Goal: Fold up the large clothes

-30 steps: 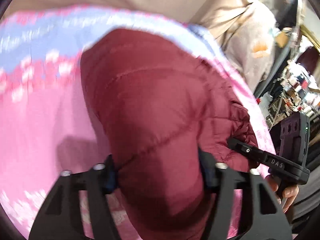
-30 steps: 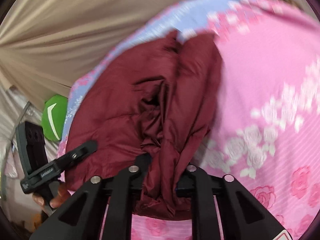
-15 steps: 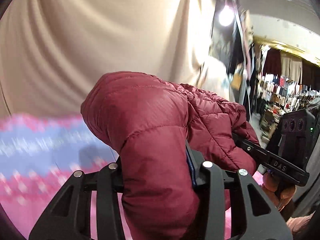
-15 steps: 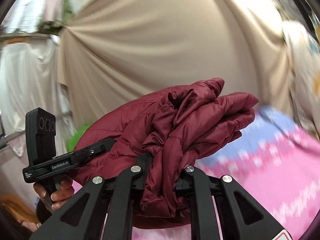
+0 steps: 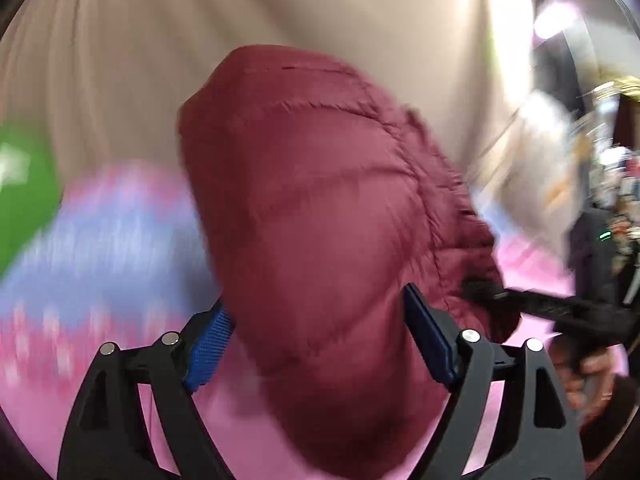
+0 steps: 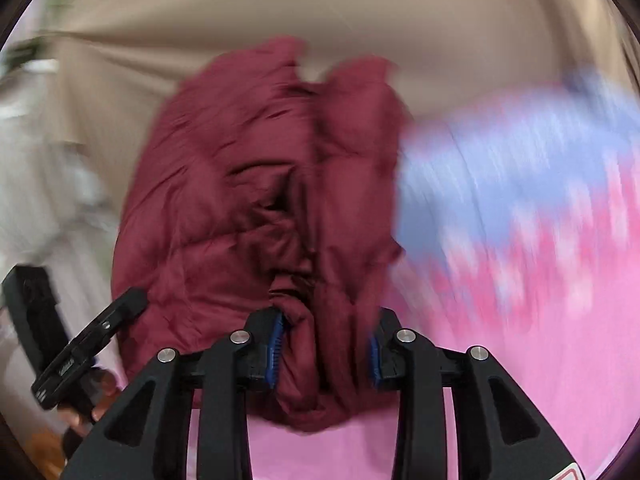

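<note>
A dark red quilted puffer jacket (image 5: 320, 220) is bundled between my two grippers, over a pink and blue floral bedsheet (image 5: 100, 248). My left gripper (image 5: 316, 344) has its jaws spread wide, with the jacket's bulk between the blue pads. My right gripper (image 6: 324, 356) is shut on a bunched fold of the jacket (image 6: 248, 184). The right gripper also shows in the left wrist view (image 5: 560, 312), at the jacket's right edge. The left gripper shows in the right wrist view (image 6: 80, 344), at the jacket's left edge. Both views are motion-blurred.
A beige curtain (image 6: 320, 8) hangs behind the bed. A green object (image 5: 20, 200) lies at the bed's far left. Shop shelves and lights (image 5: 608, 152) are at the right. The sheet (image 6: 540, 260) spreads to the right of the jacket.
Both grippers lifted the jacket off the sheet, then swung back down toward it. The left gripper's jaws have spread wider around the jacket.
</note>
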